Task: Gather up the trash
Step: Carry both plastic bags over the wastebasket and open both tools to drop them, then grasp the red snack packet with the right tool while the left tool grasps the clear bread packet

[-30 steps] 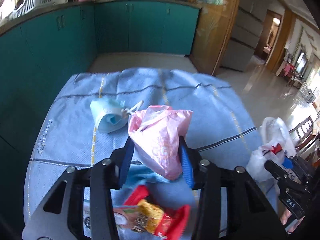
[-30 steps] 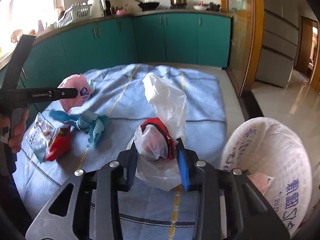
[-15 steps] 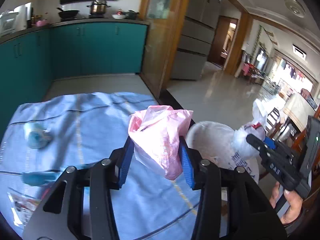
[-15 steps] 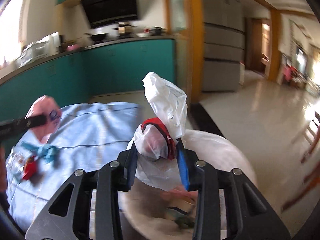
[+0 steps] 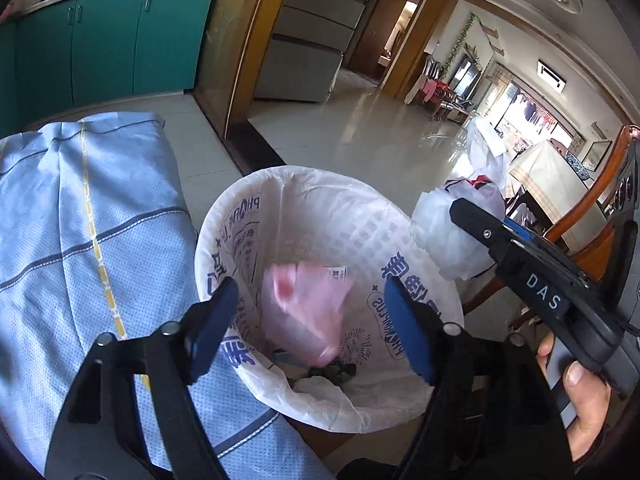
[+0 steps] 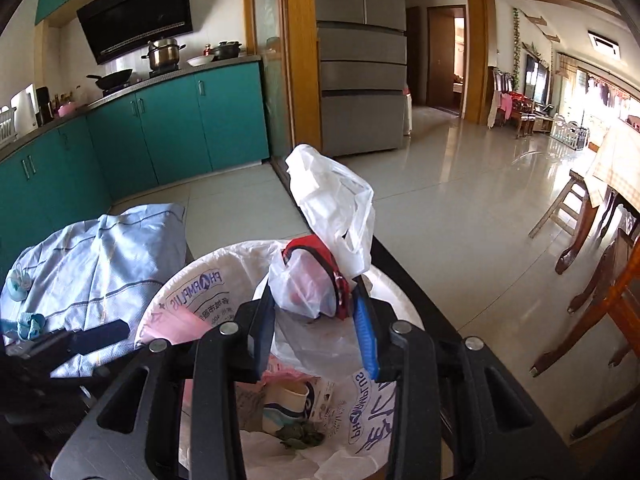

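Jaws of the left gripper (image 5: 308,320) are seen opening over the bin (image 5: 224,216), with nothing pressed between them; the pink bag (image 5: 308,312) is caught blurred between the spread fingers and inside the bin's mouth, free of both pads. The bin is lined with a white printed liner (image 5: 400,280) and stands just beside the blue cloth (image 5: 80,240). Inside it, a paper cup (image 6: 286,404) and some dark green scraps (image 6: 300,438) are seen lying on the bottom.

The right gripper (image 6: 314,320) is held above the bin's rim, its jaws clamped on a white bag (image 6: 328,200) with a red item (image 6: 320,256) wrapped in it. The bag's loose top stands up above the fingers. A person's hand (image 5: 580,404) is seen on the right gripper's handle. On the cloth, a pale blue mask (image 6: 18,280) and a blue rag (image 6: 30,324) are left lying.
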Motion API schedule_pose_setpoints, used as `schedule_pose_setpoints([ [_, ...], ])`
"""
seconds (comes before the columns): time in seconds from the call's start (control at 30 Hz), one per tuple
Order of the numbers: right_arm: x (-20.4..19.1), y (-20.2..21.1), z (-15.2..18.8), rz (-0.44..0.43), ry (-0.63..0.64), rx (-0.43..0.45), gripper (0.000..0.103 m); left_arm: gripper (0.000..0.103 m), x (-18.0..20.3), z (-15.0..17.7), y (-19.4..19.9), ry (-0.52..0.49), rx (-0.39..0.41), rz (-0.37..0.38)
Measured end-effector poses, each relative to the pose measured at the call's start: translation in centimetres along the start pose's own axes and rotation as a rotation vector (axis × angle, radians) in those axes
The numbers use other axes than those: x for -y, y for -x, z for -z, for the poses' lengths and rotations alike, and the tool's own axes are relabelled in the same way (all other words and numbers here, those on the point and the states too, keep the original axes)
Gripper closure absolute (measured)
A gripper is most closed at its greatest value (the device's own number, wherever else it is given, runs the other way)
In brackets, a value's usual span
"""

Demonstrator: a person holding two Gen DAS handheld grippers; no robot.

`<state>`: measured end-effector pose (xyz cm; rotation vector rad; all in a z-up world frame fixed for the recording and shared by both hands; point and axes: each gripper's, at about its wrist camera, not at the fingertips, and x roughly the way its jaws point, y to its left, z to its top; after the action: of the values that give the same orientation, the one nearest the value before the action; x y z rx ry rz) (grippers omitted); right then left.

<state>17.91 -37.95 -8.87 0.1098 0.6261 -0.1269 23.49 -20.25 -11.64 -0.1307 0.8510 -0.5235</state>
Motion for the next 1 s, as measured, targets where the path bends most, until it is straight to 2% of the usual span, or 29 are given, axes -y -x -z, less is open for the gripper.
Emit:
schedule_pose_setpoints([
  [0.1,-0.6,-0.1,-0.2,-0.023,0.011,-0.008,0.067,0.018,-0.3,-0.6,1.8,-0.008,0.059,-0.078],
  [0.2,-0.8,0.1,-0.1,-0.023,0.012,-0.018,0.062,0.015,-1.0,-0.8,4.2,-0.016,0.143,-0.284],
  [0.27,-1.1,0.2,-0.1,-0.018,0.006,-0.015,0.044,0.014,-1.6,-0.7,5.8,-0.021,0.183,-0.413],
  [0.33,-1.4,0.4,-0.2,0.001,0.007,0.006,0.028,0.013,-2.3,-0.7,7.5,-0.021,0.208,-0.5],
  [0.43,-2.4,1.0,-0.3,-0.001,0.012,0.041,0.02,0.011,-4.3,-0.9,10.3,0.0,0.241,-0.618],
  [0.5,-3.5,1.4,-0.2,-0.042,0.026,0.055,0.016,0.01,-6.1,-1.0,11.9,0.044,0.259,-0.694],
  [0.57,-5.3,1.6,0.0,-0.108,0.053,0.049,0.014,0.01,-8.7,-1.0,13.3,0.109,0.253,-0.767],
  [0.63,-7.8,1.8,0.5,-0.214,0.102,0.031,0.014,0.01,-11.3,-0.7,15.5,0.182,0.241,-0.824],
  [0.73,-13.3,2.6,1.8,-0.461,0.205,-0.022,0.014,0.01,-15.8,0.0,18.9,0.291,0.251,-0.895],
  [0.8,-16.8,3.2,2.8,-0.557,0.279,-0.045,0.014,0.009,-18.1,0.7,21.2,0.346,0.258,-0.934],
  [0.9,-22.0,3.5,4.1,-0.654,0.351,-0.08,0.014,0.009,-21.5,3.0,24.7,0.437,0.253,-0.946],
  [1.0,-26.1,3.4,5.0,-0.747,0.379,-0.121,0.014,0.008,-24.3,5.8,27.4,0.537,0.247,-0.92],
])
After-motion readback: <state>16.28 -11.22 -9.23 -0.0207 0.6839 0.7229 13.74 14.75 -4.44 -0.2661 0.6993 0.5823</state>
